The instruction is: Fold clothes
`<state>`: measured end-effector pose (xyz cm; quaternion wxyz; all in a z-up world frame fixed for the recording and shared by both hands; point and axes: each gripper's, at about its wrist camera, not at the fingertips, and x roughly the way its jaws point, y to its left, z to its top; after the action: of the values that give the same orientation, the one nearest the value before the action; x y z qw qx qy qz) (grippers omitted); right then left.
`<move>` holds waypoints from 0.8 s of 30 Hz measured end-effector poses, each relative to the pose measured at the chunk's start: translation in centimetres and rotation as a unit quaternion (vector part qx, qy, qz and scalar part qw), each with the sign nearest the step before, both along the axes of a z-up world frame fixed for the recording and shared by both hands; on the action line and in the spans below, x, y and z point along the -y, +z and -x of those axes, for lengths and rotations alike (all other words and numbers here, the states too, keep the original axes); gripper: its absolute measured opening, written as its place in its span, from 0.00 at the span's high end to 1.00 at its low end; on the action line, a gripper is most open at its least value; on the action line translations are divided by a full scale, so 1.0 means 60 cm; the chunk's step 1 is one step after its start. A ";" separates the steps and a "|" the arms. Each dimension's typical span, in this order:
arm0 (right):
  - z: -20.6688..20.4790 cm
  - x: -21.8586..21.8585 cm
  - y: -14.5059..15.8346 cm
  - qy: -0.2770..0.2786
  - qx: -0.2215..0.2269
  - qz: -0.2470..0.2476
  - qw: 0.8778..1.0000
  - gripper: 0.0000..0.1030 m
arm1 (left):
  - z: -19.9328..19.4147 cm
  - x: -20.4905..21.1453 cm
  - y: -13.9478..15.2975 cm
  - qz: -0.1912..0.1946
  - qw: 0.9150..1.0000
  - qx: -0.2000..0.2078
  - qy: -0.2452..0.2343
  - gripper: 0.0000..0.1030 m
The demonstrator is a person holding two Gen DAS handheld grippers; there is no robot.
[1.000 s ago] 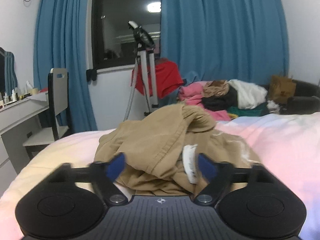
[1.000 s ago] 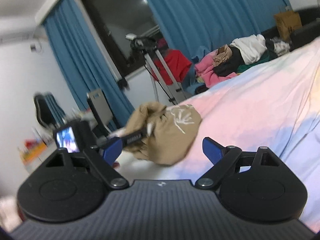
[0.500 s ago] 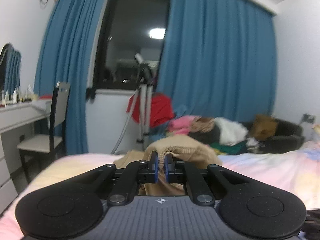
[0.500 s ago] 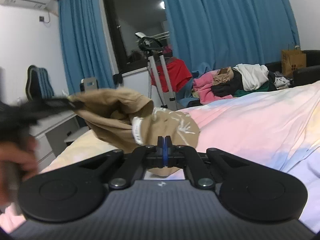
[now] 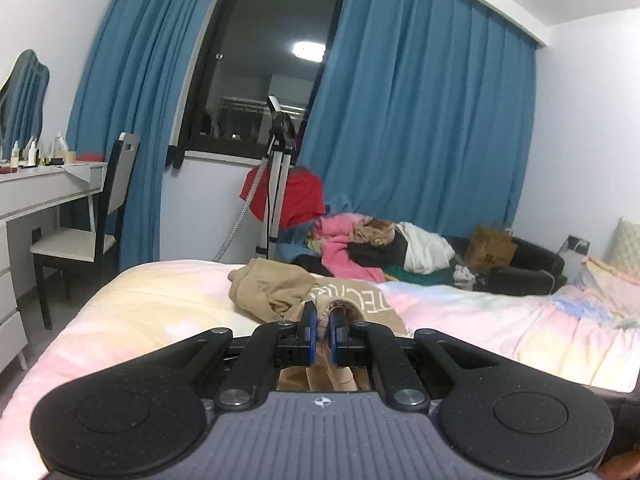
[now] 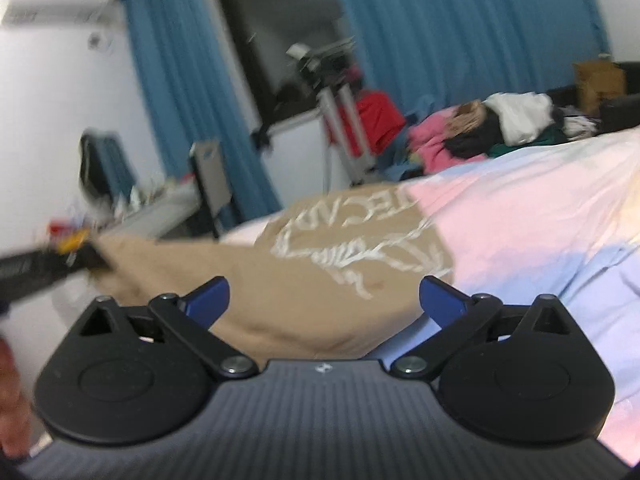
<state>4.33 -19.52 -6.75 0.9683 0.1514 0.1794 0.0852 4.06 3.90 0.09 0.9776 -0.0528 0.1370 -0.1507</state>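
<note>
A tan garment [image 5: 280,292] with white lettering lies on the pastel bed [image 5: 160,308]. My left gripper [image 5: 323,332] is shut on a hem of it, and the cloth hangs down between the blue pads. In the right wrist view the same tan garment [image 6: 320,272] is stretched out flat, print side up. My right gripper [image 6: 324,300] hovers just above its near edge. The jaws are opening and stand wide, the cloth lying between and under them, with neither pad pressing on it. The left gripper's body [image 6: 36,268] shows blurred at the far left, pulling the cloth.
A heap of clothes [image 5: 376,244] lies on a dark sofa beyond the bed. A tripod with a red cloth [image 5: 280,196] stands under the window. A chair [image 5: 80,240] and a white dresser [image 5: 36,196] are at the left. A hand [image 6: 12,396] shows at the lower left edge.
My left gripper shut on the tan hem and pulled back, spreading the bunched garment flat. My right gripper shut, then opened wide again.
</note>
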 end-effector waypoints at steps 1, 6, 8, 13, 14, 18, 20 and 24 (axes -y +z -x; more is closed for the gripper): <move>-0.007 -0.012 -0.006 0.012 -0.010 0.017 1.000 0.00 | -0.003 -0.004 -0.001 -0.003 1.000 0.002 0.006 0.94; -0.054 -0.059 -0.060 0.036 -0.077 0.094 0.992 0.03 | -0.034 -0.051 -0.009 0.058 0.997 -0.027 0.040 0.93; -0.077 -0.069 -0.084 0.033 -0.098 0.104 0.989 0.13 | -0.048 -0.072 -0.009 0.080 0.995 -0.037 0.049 0.93; -0.138 -0.100 -0.131 0.014 -0.092 0.121 0.988 0.28 | -0.070 -0.121 -0.015 0.130 0.988 -0.039 0.073 0.93; -0.145 -0.106 -0.137 0.013 -0.084 0.126 0.988 0.28 | -0.072 -0.129 -0.017 0.137 0.987 -0.040 0.078 0.93; -0.155 -0.100 -0.139 -0.022 -0.050 0.117 0.992 0.68 | -0.081 -0.152 -0.024 0.152 0.983 -0.046 0.096 0.93; -0.145 -0.084 -0.125 -0.043 -0.025 0.091 0.995 0.85 | -0.088 -0.158 -0.024 0.159 0.981 -0.050 0.097 0.93; -0.120 -0.055 -0.070 -0.065 0.046 0.053 0.995 0.92 | -0.088 -0.147 -0.023 0.138 0.985 -0.048 0.097 0.93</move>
<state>11.51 -16.20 -10.94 0.9857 0.1068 0.1291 0.0190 9.37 12.73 -1.29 0.9633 -0.2071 0.1560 -0.0696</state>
